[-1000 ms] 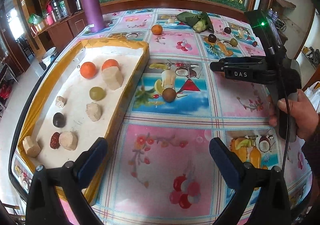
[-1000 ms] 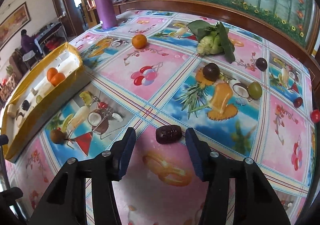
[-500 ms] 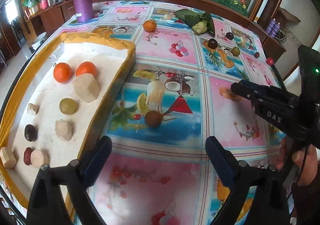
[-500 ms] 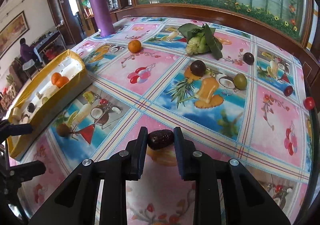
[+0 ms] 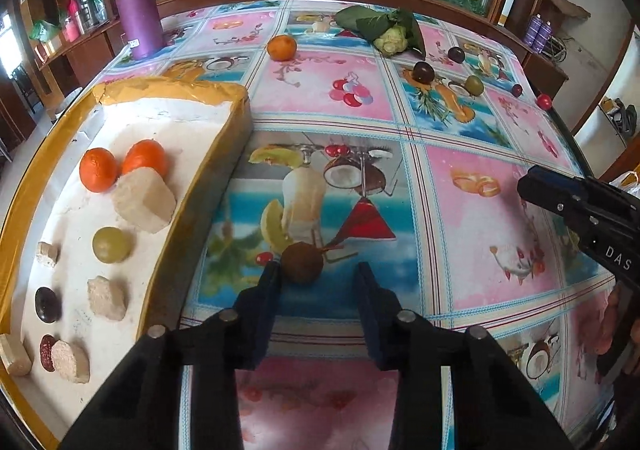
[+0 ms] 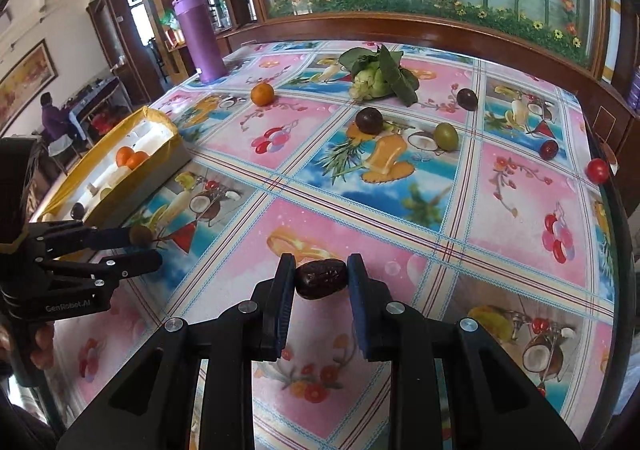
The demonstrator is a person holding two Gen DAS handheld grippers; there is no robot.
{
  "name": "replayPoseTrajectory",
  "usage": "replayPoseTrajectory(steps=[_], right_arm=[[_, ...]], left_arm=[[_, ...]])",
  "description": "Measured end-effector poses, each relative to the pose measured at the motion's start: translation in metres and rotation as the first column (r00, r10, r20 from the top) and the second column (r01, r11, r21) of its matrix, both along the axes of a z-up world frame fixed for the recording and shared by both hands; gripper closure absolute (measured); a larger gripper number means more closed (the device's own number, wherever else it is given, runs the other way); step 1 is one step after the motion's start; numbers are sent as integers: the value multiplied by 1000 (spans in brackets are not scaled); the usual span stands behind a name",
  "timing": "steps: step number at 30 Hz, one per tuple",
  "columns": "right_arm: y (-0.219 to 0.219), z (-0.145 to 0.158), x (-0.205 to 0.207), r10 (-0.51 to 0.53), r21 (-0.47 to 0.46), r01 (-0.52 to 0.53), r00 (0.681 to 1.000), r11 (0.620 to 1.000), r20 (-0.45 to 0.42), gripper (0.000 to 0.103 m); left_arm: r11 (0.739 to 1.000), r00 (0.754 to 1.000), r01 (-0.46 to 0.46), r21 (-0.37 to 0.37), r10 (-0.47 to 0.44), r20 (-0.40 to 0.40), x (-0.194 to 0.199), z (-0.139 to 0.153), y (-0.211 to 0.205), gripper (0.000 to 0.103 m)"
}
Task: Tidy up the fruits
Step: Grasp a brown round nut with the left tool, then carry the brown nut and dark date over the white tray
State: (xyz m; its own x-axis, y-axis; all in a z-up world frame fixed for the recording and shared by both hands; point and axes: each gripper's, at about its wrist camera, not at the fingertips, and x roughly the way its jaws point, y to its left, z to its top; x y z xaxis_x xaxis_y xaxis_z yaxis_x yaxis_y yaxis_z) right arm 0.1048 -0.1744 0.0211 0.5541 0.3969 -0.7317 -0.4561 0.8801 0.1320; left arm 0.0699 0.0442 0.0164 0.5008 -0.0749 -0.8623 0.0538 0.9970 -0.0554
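Observation:
A round brown fruit [image 5: 302, 264] lies on the patterned tablecloth between the fingers of my left gripper [image 5: 317, 269]. Its jaws are closing; the fruit touches the left finger [image 5: 269, 282] and a gap remains on the other side. My right gripper [image 6: 320, 274] is shut on a dark wrinkled date [image 6: 320, 284], held just above the cloth. A yellow-rimmed tray [image 5: 168, 89] at the left holds two oranges [image 5: 98, 169], a green fruit [image 5: 111, 244], dark fruits and beige blocks.
Loose on the table's far side are an orange [image 6: 263, 94], two dark round fruits [image 6: 369, 121], a green fruit [image 6: 446, 135], small red fruits [image 6: 597, 170] and a leafy vegetable [image 6: 378, 75]. A purple flask [image 6: 199, 37] stands at the back left. A person sits beyond the table's left side.
My left gripper came down around the brown fruit and its jaws narrowed a lot. My right gripper closed on the date and carried it up off the cloth.

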Motion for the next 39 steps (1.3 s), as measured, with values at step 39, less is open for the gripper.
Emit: replayPoseTrajectory(steps=[39], right_arm=[[24, 1, -103, -124, -66, 120, 990, 991, -63, 77]], left_arm=[[976, 985, 171, -135, -165, 57, -90, 35, 7, 79]])
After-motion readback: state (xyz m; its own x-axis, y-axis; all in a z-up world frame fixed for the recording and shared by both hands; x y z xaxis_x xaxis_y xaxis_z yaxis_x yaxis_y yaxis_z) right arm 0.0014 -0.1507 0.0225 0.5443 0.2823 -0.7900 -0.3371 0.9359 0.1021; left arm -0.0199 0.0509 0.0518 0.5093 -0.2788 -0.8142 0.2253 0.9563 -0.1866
